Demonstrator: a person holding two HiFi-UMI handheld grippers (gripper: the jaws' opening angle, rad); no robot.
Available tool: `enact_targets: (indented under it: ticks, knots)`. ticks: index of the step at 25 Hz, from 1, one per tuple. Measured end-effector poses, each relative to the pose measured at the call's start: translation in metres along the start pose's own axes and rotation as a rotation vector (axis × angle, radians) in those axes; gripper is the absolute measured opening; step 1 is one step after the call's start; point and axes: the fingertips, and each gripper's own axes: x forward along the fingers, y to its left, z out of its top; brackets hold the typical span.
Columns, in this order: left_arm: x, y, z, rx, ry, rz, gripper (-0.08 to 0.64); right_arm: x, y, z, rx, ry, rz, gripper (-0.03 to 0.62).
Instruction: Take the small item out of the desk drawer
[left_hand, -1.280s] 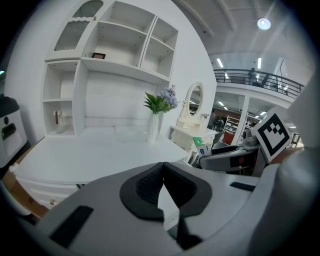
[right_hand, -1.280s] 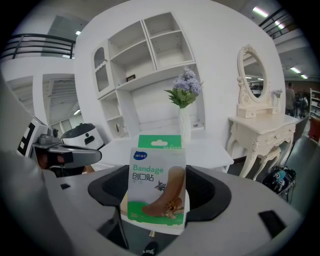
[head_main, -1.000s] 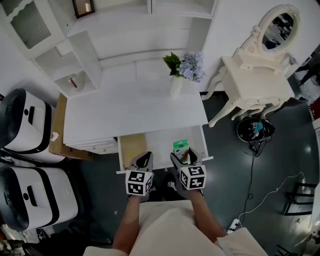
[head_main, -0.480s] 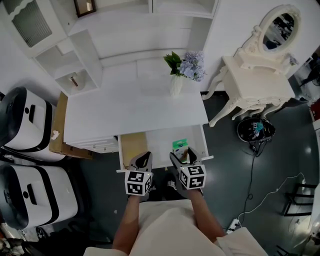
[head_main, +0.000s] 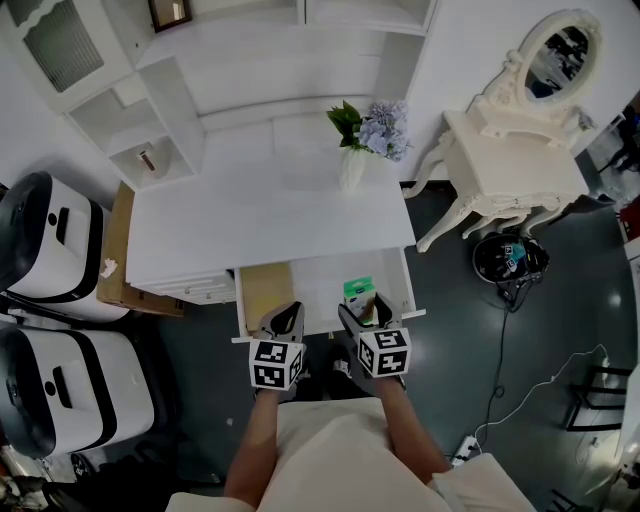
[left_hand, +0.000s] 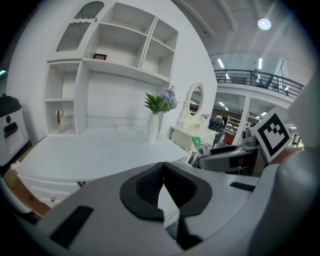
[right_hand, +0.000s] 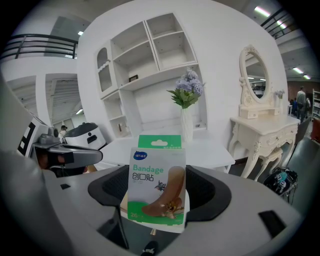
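1. My right hand-held gripper (right_hand: 157, 194) is closed on the bandage box (right_hand: 156, 187), with a dark pad pressed against each side. The box stands upright between the pads. Its printed face is toward the gripper's camera and its green header card is at the top. In the head view the box is over the right front part of the open drawer (head_main: 318, 278).

2. My left hand-held gripper (left_hand: 161, 187) is closed, its pad tips touching. A white sliver shows in the gap below the tips, and I cannot tell what it is. In the head view this hand-held gripper is at the drawer's front edge, just beside the right one.

3. The drawer stands open under the front edge of the white tabletop (head_main: 250, 220). A tan panel (head_main: 262, 290) lies in its left part, and the rest of its floor is white.

4. On the tabletop, a white vase (head_main: 351, 172) with blue flowers and green leaves stands near the back right corner.
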Motion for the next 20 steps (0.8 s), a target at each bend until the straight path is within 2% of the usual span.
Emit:
enact_targets:
  ticks: [20]
  knots:
    - [-0.0050,-0.0028,-0.0043,0.002,-0.001,-0.018,0.015,-0.0022,0.0070,-0.0085,-0.001,0.011,0.013,0.365]
